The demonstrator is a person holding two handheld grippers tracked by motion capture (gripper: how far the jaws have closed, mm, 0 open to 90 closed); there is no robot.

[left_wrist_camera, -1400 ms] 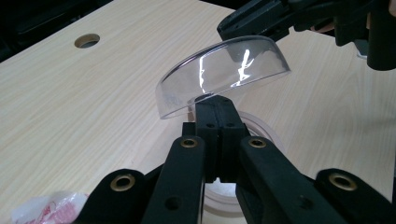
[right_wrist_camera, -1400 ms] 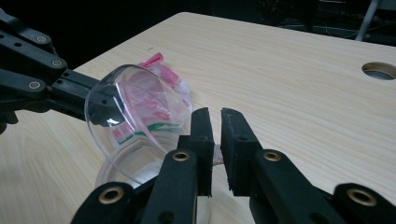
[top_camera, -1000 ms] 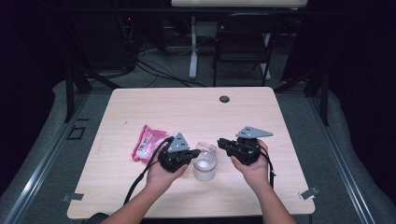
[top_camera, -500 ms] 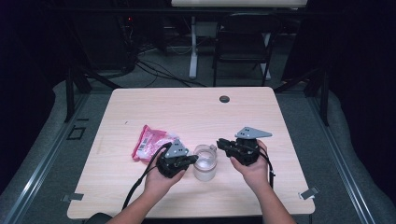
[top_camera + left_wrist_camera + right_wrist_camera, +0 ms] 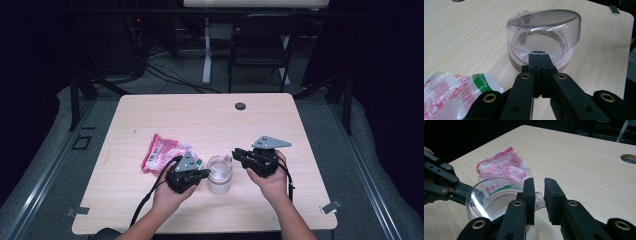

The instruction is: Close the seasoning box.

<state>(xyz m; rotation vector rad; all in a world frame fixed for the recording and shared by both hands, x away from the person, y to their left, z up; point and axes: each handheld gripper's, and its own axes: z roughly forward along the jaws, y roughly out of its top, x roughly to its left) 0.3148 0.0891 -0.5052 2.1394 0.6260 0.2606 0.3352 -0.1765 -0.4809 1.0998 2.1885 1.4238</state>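
High view has your clear plastic tub (image 5: 219, 174) sitting near the front edge of the table (image 5: 210, 120), right between your two hands, so it's pretty much centre stage. It's a see-through round container with a domed lid on a pale, whitish base, and there's a little tab (image 5: 539, 198) sticking out of the lid on the side toward your right hand. In the left gripper view the lid looks tilted, one edge riding higher than the other, so it isn't lying flat on the base. Your left gripper (image 5: 202, 174) comes in low from the left, and its jaws are pressed together with their tips right at the tub's near edge; I can't tell whether they've pinched the rim or are just touching it. Your right gripper (image 5: 237, 153) sits on the other side, pointing left at the tub, held about level, hand cupped under it. Its jaws have just been opening a bit and now stand slightly apart with the tab in the gap, pads not squeezing it as far as I can see. The pink and white snack bag (image 5: 162, 150) is lying just behind and left of your left gripper, near the tub.
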